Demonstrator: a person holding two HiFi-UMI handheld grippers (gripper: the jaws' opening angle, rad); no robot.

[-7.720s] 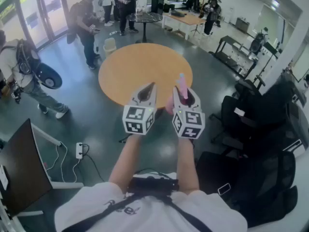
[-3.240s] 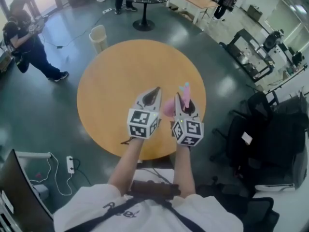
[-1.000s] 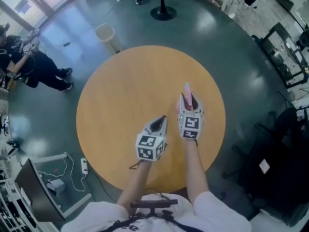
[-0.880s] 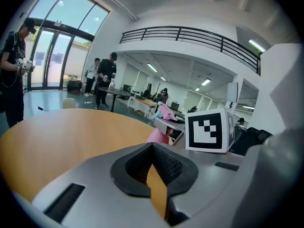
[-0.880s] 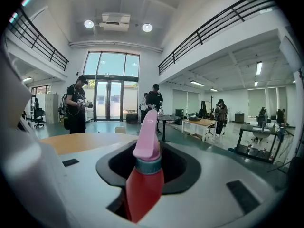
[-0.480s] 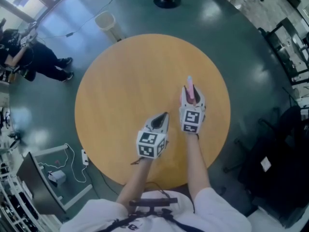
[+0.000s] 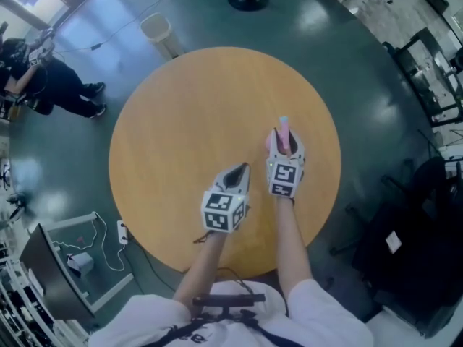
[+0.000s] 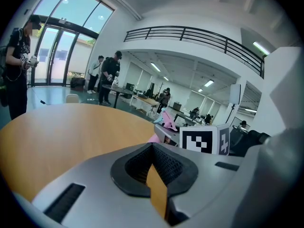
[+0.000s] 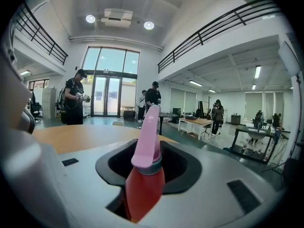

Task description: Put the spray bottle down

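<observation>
Spray bottle stands upright between the jaws of the right gripper, which are clamped on its red body with the pink nozzle head poking up past them, probably so the base can meet the top squarely. Just beside it the left gripper hangs with its 2 jaws together and empty, likely held clear of the set-down. Beneath both lies the round wooden table — the bottle is over its right part, and whether its base touches yet I cannot tell.
</observation>
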